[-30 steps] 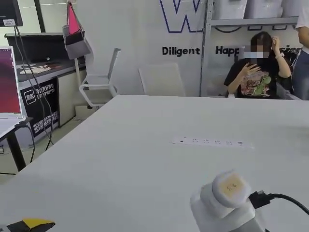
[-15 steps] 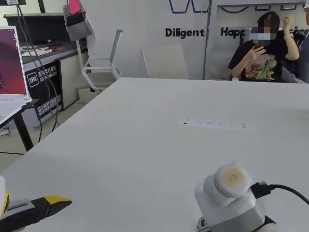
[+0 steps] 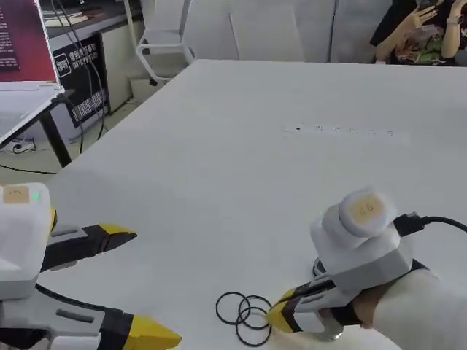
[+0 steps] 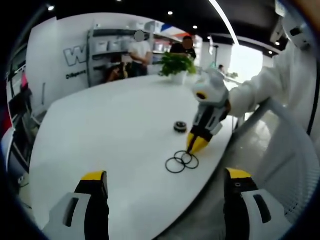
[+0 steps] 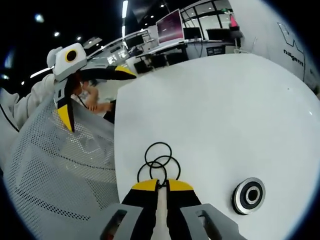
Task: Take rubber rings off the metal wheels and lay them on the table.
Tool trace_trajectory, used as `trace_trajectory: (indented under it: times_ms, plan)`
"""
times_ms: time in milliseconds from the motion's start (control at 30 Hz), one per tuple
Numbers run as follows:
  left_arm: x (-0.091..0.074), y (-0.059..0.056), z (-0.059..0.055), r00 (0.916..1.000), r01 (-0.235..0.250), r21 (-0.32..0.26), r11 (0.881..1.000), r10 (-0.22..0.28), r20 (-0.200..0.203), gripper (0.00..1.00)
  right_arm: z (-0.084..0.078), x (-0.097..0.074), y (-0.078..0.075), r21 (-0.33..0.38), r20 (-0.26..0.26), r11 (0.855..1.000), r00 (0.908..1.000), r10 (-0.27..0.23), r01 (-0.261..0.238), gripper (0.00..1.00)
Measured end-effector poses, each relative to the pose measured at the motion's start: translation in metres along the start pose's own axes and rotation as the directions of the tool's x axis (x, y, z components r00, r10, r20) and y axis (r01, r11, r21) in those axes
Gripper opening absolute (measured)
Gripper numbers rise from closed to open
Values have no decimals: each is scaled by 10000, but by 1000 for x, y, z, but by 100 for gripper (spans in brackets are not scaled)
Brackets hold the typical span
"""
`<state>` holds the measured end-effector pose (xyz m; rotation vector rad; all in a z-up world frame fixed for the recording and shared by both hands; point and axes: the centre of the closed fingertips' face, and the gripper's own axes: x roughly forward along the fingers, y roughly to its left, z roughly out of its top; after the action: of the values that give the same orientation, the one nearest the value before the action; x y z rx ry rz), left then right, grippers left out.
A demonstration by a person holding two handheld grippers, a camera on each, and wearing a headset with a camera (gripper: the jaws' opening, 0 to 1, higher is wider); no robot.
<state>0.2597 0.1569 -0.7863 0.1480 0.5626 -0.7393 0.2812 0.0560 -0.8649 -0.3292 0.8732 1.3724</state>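
Three black rubber rings (image 3: 244,315) (image 4: 182,160) (image 5: 159,159) lie overlapping on the white table (image 3: 241,160) near its front edge. My right gripper (image 3: 279,316) (image 5: 158,185) rests low at the rings, jaws shut, and the nearest ring runs in between its yellow tips. A metal wheel (image 5: 249,196) (image 4: 180,127) lies flat just right of that gripper; in the head view the gripper's body mostly hides the wheel (image 3: 319,267). My left gripper (image 3: 139,286) (image 4: 165,176) hovers at the left, open and empty, pointing at the rings.
A white power strip (image 3: 337,131) lies flat mid-table. A potted plant (image 4: 175,64) stands at the far end. A white chair (image 3: 164,36) and a desk with a monitor (image 3: 22,44) are off the table's left; people sit beyond the far edge.
The head camera has tilted down, bringing the rings, the table's front edge and my open left gripper into view. The right gripper now shows its shut tips at the rings.
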Motion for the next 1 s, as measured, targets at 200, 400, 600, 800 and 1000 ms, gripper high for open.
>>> trace_trajectory:
  times_ms: [200,400,600,800,1000]
  plan:
    - [2,-2,-3,9998,168,63,9998,-168,-117,98,5,-12,-2,-473,200,9986,9995,-243,252,16]
    - [1,-4,-1,9996,235,215,9995,-232,-138,98,10,-37,-6,-640,547,9969,9976,-431,465,23]
    - [3,-5,4,9992,358,417,9985,-351,-172,98,11,-65,-19,-526,1139,9940,9894,-898,963,28]
    - [10,-4,19,9988,477,715,9963,-472,-90,98,7,-95,-33,-330,1947,9910,9733,-1212,1300,31]
    - [20,-6,41,9976,687,1427,9874,-678,-111,98,-7,-120,-51,409,2664,9819,9452,-1890,1848,34]
